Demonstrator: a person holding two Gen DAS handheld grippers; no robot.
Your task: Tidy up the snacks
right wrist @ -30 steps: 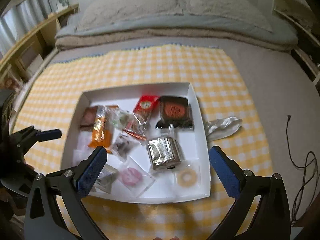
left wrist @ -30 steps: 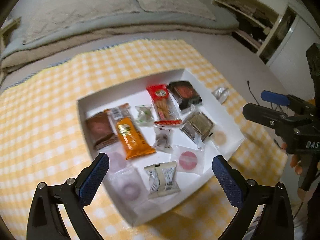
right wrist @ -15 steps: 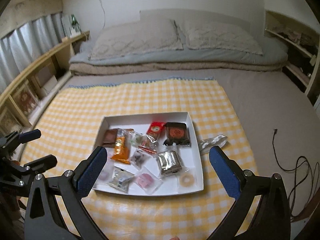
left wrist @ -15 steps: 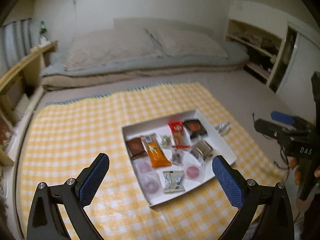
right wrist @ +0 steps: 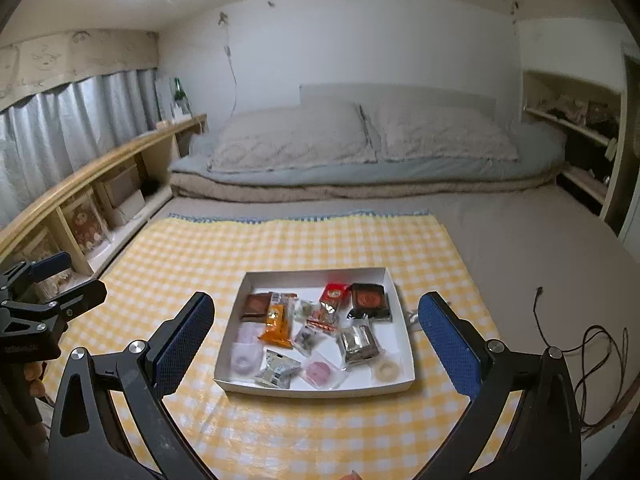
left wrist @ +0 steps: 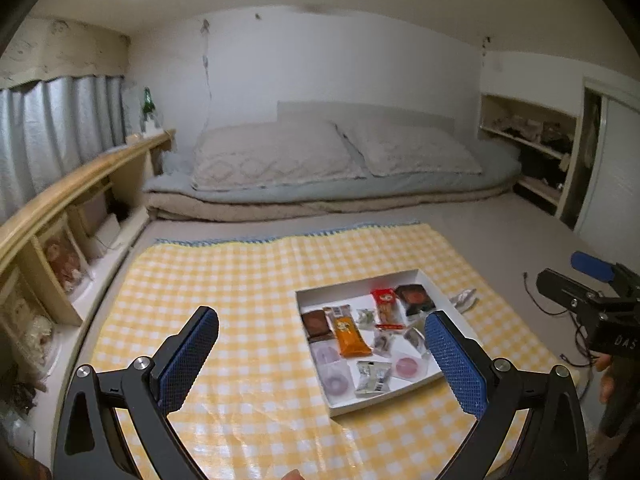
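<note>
A white shallow box [right wrist: 394, 386] [left wrist: 340, 407] lies on a yellow checked cloth [right wrist: 224, 248] [left wrist: 240, 280]. It holds several wrapped snacks: an orange packet [right wrist: 276, 322] [left wrist: 350, 336], a red packet [right wrist: 332, 298] [left wrist: 385, 304], a dark square pack [right wrist: 370, 298] [left wrist: 414, 296], a silver pack [right wrist: 358, 342] and a grey sachet [right wrist: 276, 368] [left wrist: 372, 376]. A crumpled clear wrapper [left wrist: 462, 298] lies on the cloth right of the box. My left gripper [left wrist: 322, 364] and right gripper [right wrist: 314, 344] are both open, empty, high above and well back from the box.
A futon with two pillows [right wrist: 360, 148] lies beyond the cloth. A low wooden shelf [right wrist: 92, 184] runs along the left wall. Open shelving [left wrist: 532, 152] stands at the right. Black cables [right wrist: 592, 356] lie on the floor at the right.
Both grippers have pulled up and back from close above the box, so the whole room now shows. Both stay open and empty. The snacks have not moved.
</note>
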